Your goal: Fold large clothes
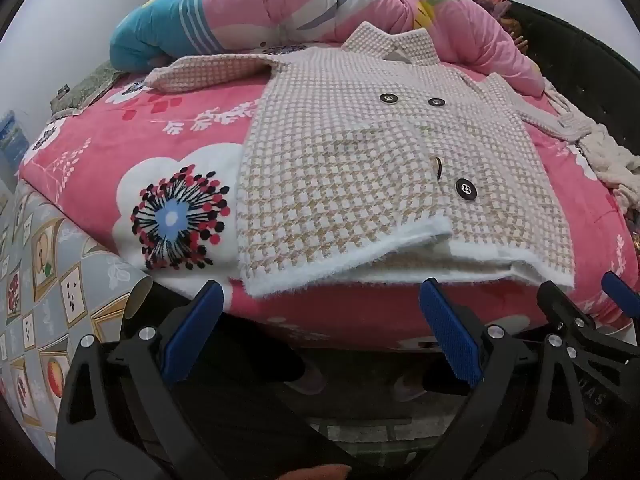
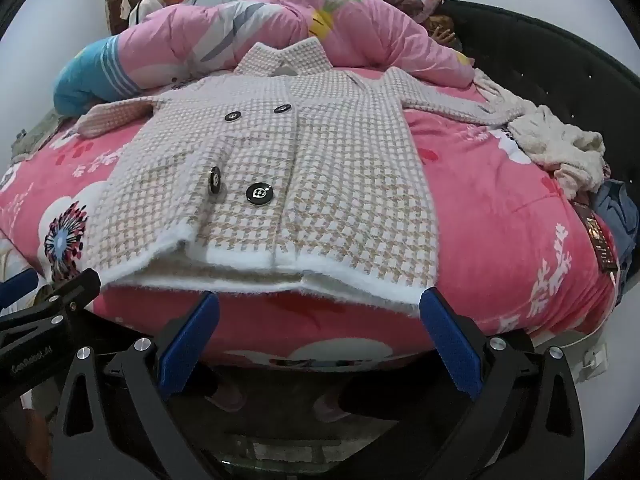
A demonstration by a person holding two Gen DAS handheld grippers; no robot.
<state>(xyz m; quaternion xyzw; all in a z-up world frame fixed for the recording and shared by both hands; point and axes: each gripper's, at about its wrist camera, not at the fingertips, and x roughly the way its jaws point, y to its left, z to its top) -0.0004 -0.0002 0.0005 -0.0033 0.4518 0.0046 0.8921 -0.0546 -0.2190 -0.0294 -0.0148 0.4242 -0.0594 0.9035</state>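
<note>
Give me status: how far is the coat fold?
Done: checked coat lies flat and buttoned on the pink bedspread, sleeves spread. In hand: nothing; left gripper and right gripper hang open at its hem. Left: every fold.

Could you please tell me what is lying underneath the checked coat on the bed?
The checked coat lies flat on a pink flowered blanket, which shows all around it. Behind its collar a pink quilt is heaped. Whatever lies under the coat itself is covered.
</note>
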